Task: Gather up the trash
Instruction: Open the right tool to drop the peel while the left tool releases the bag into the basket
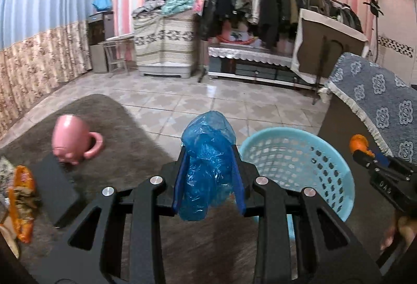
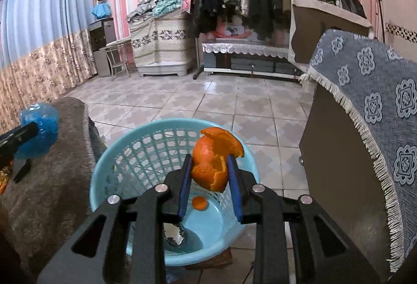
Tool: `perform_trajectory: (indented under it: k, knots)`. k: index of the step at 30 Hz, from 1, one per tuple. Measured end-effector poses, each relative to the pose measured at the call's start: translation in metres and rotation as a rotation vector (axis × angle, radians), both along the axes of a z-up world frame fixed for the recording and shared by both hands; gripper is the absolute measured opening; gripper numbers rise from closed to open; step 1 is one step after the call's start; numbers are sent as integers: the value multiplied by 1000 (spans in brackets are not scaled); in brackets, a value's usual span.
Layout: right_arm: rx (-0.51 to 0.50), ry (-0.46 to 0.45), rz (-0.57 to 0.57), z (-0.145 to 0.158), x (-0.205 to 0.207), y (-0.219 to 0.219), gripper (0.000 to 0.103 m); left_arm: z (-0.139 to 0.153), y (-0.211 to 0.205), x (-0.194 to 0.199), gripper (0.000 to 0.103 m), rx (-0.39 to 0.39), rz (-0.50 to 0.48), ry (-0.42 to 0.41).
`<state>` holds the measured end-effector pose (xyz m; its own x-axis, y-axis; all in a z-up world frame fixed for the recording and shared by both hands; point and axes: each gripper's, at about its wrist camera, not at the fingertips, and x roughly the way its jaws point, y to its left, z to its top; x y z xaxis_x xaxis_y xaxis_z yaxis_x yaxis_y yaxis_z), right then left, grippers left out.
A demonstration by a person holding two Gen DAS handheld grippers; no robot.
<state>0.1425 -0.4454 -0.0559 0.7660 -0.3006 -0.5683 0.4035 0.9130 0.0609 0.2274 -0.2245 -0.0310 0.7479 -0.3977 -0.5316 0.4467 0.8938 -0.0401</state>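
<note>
My left gripper (image 1: 208, 151) is shut on a crumpled blue plastic bag (image 1: 207, 166), held above the brown rug beside the light blue basket (image 1: 336, 161). My right gripper (image 2: 209, 157) is shut on an orange peel (image 2: 212, 153) and holds it over the basket (image 2: 104, 174). Inside the basket lie a small piece of orange peel (image 2: 200, 203) and a silvery wrapper (image 2: 174, 233). The right gripper with the peel (image 1: 359, 144) shows at the right of the left wrist view. The left gripper's bag (image 2: 39, 132) shows at the left of the right wrist view.
On the rug (image 1: 109, 122) stand a pink mug (image 1: 71, 139), a black flat box (image 1: 56, 187) and an orange snack wrapper (image 1: 22, 203). A cabinet with a blue patterned cloth (image 2: 370, 106) stands right of the basket. Tiled floor (image 2: 208, 101) lies beyond.
</note>
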Motion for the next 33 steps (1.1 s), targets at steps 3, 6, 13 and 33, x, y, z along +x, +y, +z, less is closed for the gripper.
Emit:
perform_trajectory:
  k: [3,6,13,33]
  knots:
    - [9,15,-21,-9,6,-10,27,-10,-24,4,30,19,-36,17]
    - [38,18,-31,-16,12,-18,27,-19,-44,6,30,35,-78,21]
    - [79,17,-61,-27,10,-25,27,-28,-84,16,31,61,-152,22]
    - [62,17,18,-36,37,-2,29,-26,-21,25,88,49,16,-14]
